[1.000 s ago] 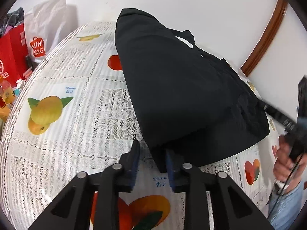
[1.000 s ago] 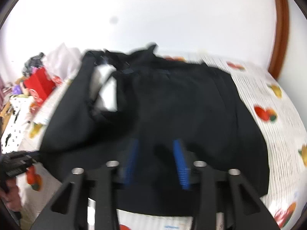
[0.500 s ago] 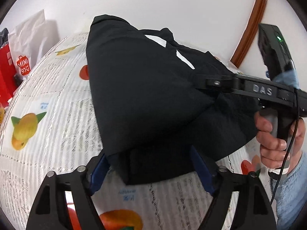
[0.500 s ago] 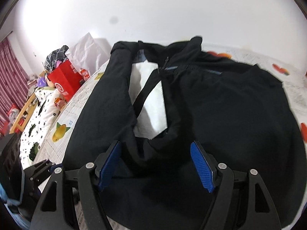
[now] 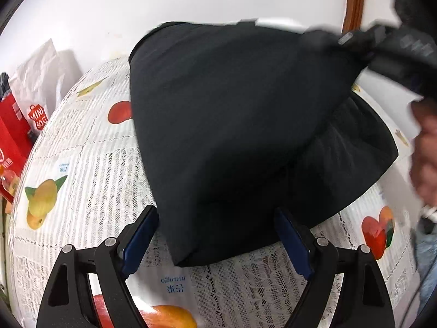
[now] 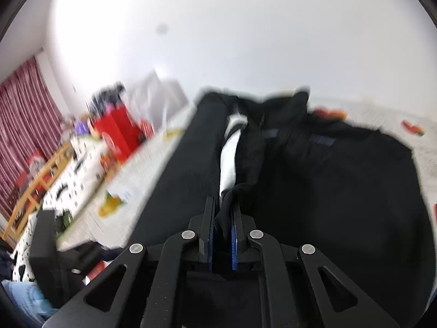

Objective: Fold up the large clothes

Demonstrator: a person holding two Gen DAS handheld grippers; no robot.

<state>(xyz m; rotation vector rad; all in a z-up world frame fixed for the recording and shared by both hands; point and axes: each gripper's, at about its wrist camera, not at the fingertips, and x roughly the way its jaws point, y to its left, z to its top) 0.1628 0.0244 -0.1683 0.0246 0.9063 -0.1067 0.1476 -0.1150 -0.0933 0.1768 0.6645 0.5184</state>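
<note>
A large black garment (image 5: 232, 125) lies on the fruit-print lace tablecloth (image 5: 90, 164). My left gripper (image 5: 215, 235) is open, its blue pads either side of the garment's near corner, holding nothing. My right gripper (image 6: 221, 218) is shut on a bunched fold of the black garment (image 6: 327, 180) and lifts it above the table; it also shows blurred at the upper right of the left wrist view (image 5: 363, 43), pulling the cloth up into a tent. A white lining strip (image 6: 229, 158) shows in the garment's opening.
A red shopping bag (image 5: 13, 134) and a white bag (image 5: 41, 82) stand at the table's left end. A wooden frame (image 5: 355, 0) runs up the back wall. A red bag (image 6: 120, 131), a wooden chair (image 6: 35, 180) and striped curtains (image 6: 19, 125) are on the left.
My right gripper has shut on a fold of the garment and lifted it up. My left gripper opened earlier, stays open, and has moved a little closer to the near corner.
</note>
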